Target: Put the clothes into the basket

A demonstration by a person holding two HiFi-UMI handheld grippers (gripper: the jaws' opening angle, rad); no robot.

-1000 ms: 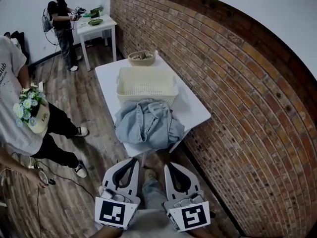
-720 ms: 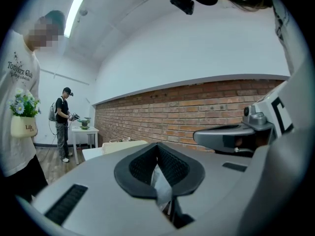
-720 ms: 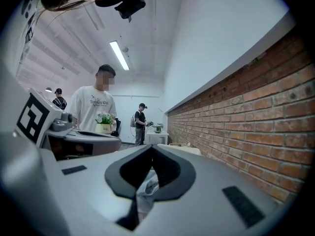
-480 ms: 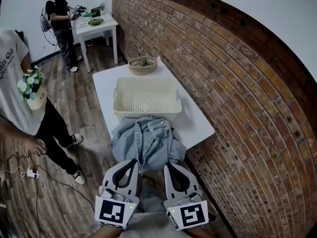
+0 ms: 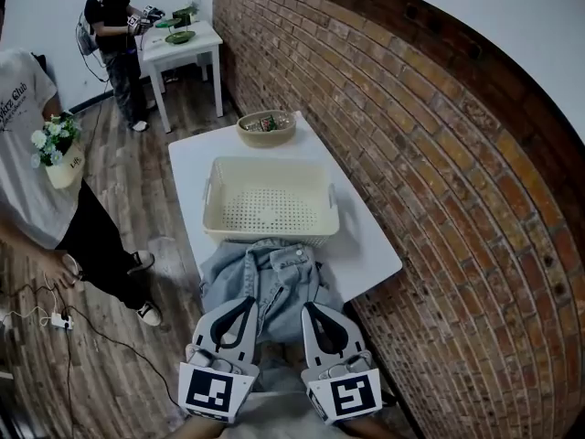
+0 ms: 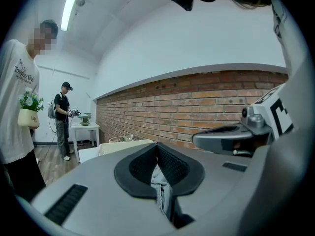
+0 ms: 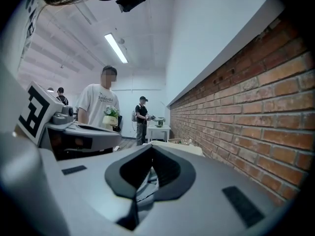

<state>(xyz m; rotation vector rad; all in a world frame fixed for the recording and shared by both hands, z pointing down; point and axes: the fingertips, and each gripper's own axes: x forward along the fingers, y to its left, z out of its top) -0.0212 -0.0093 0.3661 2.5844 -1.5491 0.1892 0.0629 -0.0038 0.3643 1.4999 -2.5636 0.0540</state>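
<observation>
A crumpled light-blue denim jacket [image 5: 265,277] lies on the near end of the white table [image 5: 366,245], partly hanging over its edge. Behind the jacket stands the empty cream basket [image 5: 270,210]. My left gripper [image 5: 247,302] and right gripper [image 5: 309,307] are side by side at the jacket's near edge, both shut and holding nothing. In the left gripper view, denim [image 6: 158,178] shows through the hollow behind the left gripper's [image 6: 157,146] closed tips, with the basket [image 6: 123,144] beyond. The right gripper view shows the right gripper [image 7: 151,149] and denim [image 7: 145,183] in the same way.
A wicker bowl [image 5: 266,127] sits at the table's far end. The brick wall [image 5: 411,154] runs along the right. A person holding a flower pot [image 5: 55,154] stands at the left, with cables [image 5: 46,318] on the floor. Another person stands by a second white table [image 5: 178,39].
The table, basket and jacket have come closer in the head view. The grippers' tips now reach the jacket's near edge. Both stay shut. The person at the left has shifted further away.
</observation>
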